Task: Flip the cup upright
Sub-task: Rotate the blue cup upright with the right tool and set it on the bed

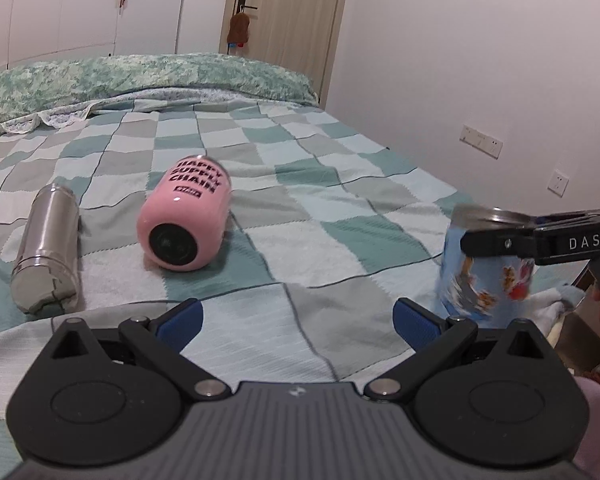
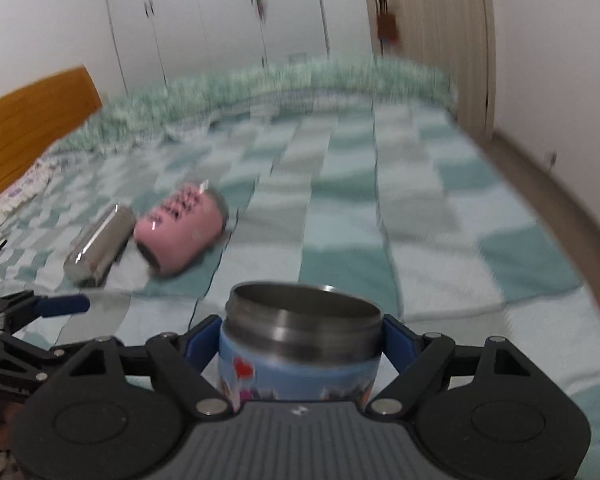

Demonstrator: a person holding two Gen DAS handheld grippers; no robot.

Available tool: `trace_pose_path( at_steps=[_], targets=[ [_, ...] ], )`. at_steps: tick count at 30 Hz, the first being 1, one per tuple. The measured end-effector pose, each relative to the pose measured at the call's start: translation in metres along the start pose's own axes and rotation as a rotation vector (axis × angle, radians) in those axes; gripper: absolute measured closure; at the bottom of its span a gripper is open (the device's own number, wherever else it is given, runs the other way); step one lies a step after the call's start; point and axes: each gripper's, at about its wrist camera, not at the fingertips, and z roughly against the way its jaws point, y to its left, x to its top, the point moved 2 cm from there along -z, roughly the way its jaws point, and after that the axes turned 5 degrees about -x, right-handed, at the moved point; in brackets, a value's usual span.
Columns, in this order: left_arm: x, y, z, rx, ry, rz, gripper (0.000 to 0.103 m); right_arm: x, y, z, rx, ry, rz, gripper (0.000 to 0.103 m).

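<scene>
Right gripper at lower centre clamps the blue cup just below its steel rim; the cup's long axis is vertical, mouth up. Left gripper at lower centre has its fingers wide apart, holding nothing.

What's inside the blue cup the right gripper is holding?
The blue cup in the right gripper shows only bare steel wall inside; its bottom is hidden below the rim.

A checkered bed carries a pink cup and steel flask, both lying sideways.
</scene>
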Motion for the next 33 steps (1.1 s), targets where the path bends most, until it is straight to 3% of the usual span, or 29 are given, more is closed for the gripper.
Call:
trace_pose_path(
  at_steps=[8, 14, 22, 24, 25, 26, 30, 33],
  targets=[
    [0.007, -0.023, -0.006, 0.027, -0.041, -0.007, 0.0, -0.003, -0.008, 0.013, -0.122, -0.272, 0.138, 0.02],
    [0.004, -0.029, -0.016, 0.053, -0.038, 0.008, 0.0, -0.015, -0.018, -0.011, -0.136, -0.231, 0.169, 0.02],
    [0.001, -0.032, -0.016, 0.094, -0.038, 0.009, 0.0, -0.022, -0.022, -0.012, -0.118, -0.262, 0.159, 0.019],
    [0.001, -0.034, -0.012, 0.101, -0.045, 0.005, 0.0, -0.022, -0.023, -0.009, -0.096, -0.267, 0.141, 0.012],
    [0.001, -0.035, -0.009, 0.105, -0.053, 0.002, 0.0, -0.022, -0.023, -0.008, -0.093, -0.272, 0.134, 0.002],
    [0.001, -0.037, -0.005, 0.108, -0.063, -0.003, 0.0, -0.024, -0.023, -0.003, -0.093, -0.293, 0.131, 0.0],
    [-0.003, -0.046, 0.017, 0.118, -0.123, -0.018, 0.0, -0.032, -0.023, 0.024, -0.076, -0.366, 0.121, 0.0],
    [-0.014, -0.056, 0.041, 0.151, -0.211, -0.039, 0.0, -0.042, -0.019, 0.046, -0.063, -0.43, 0.11, 0.0]
  ],
)
